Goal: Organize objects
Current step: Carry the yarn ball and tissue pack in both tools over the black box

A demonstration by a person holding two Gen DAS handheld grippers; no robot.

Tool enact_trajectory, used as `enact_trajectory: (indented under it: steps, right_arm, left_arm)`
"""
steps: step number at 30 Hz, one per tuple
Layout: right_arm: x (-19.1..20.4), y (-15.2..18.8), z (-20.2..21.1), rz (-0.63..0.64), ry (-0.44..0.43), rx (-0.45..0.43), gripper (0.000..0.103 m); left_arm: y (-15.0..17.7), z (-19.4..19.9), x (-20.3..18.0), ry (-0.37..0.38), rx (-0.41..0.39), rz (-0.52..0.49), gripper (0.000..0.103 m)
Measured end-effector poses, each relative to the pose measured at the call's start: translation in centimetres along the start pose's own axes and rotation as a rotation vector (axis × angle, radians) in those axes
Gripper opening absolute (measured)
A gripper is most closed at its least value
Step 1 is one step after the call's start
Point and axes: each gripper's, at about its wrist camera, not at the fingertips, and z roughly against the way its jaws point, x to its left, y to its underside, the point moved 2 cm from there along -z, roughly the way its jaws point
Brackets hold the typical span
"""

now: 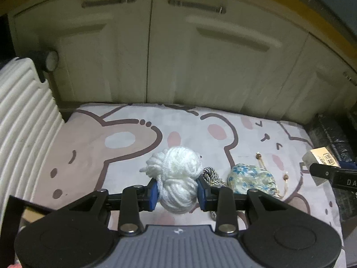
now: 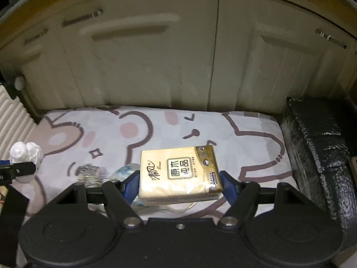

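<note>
We hold the left hand-held gripper [image 1: 178, 193] clamped on a white yarn ball [image 1: 178, 178], and the right hand-held gripper [image 2: 180, 184] clamped on a yellow tissue pack [image 2: 179, 176], both above the bear-print mat [image 1: 111, 156]. Just right of the yarn lie a braided cord [image 1: 210, 174] and a floral pouch [image 1: 250, 178]. Only the right view shows the black box [image 2: 316, 147] at the mat's right edge, and there the pouch is mostly hidden behind the pack. Cabinet doors [image 1: 178, 55] stand at the far side.
</note>
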Motion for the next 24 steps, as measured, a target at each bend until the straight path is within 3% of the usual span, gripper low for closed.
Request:
enact_trajectory:
  steps: [24]
  right_arm:
    - [9.3,1.4,8.0,0.067,-0.147,-0.036,0.075]
  left_arm:
    - [1.6,13.0,6.8,-0.016,-0.067,-0.042,0.036]
